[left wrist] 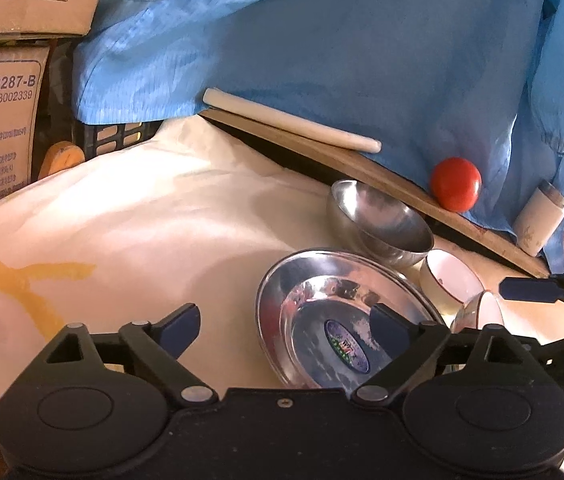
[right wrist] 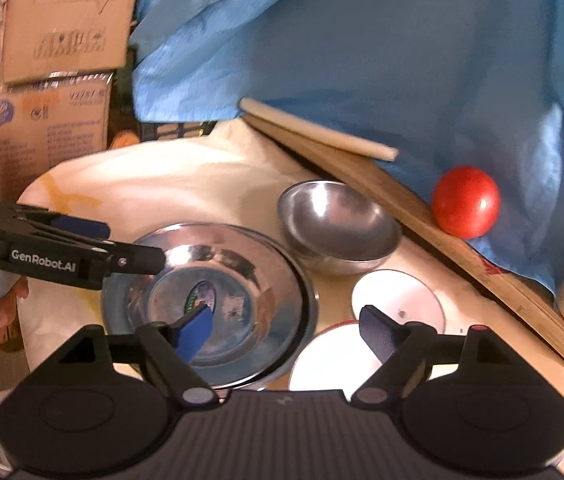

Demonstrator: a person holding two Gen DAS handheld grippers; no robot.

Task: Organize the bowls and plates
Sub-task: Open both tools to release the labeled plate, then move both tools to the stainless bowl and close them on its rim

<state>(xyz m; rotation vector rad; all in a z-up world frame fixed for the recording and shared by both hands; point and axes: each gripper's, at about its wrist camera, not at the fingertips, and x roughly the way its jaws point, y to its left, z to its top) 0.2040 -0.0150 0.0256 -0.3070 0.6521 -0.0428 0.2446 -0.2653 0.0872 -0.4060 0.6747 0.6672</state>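
Hovering both grippers, jaws wide and empty, over the steel plate.
My right gripper straddles its right rim; left gripper covers its left rim; steel bowl lies just behind.

Your left wrist camera sits just behind the left gripper and looks forward and down, close over the near-left rim of the steel plate. From there the steel bowl lies beyond the plate and the tomato farther back to the right. Your right wrist camera sits behind the right gripper, also tilted down, close over the near-right rim of the same plate. Both views share the plate, the bowl, the tomato and the blue cloth behind them. Each camera also catches the other gripper beside the plate.
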